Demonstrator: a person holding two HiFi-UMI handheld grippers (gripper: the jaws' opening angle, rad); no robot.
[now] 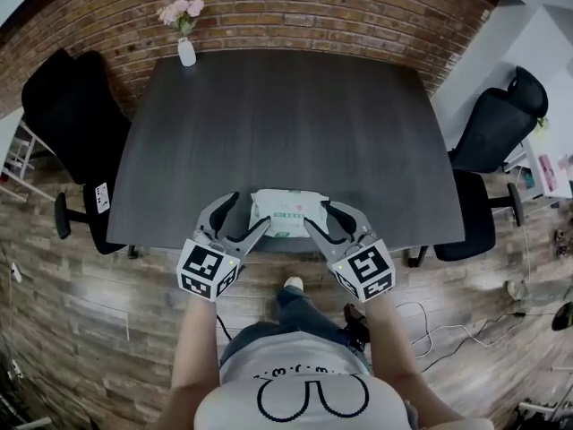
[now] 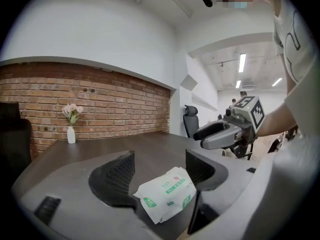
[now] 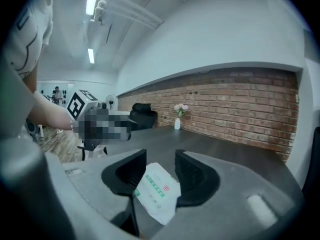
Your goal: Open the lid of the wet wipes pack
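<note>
Currently the left gripper (image 1: 249, 211) and right gripper (image 1: 322, 216) flank the pack (image 1: 288, 213) at the table's (image 1: 269, 124) near edge. Both have jaws open, with no pads pressing the pack.

This looks like an office meeting room, built around a large dark table (image 1: 286, 141). A red brick wall (image 1: 295, 12) runs just behind the table's far edge, and a small white vase (image 1: 186, 52) of pink flowers (image 1: 182, 12) stands on its far left corner. Black wheeled office chairs sit off the table's left side (image 1: 67, 119) and right side (image 1: 497, 141). Wood-plank flooring (image 1: 89, 330) surrounds the table, with loose cables (image 1: 448, 330) lying near its right end. Beyond that end, white walls open onto a space lit by ceiling strip lights (image 2: 242, 62).
</note>
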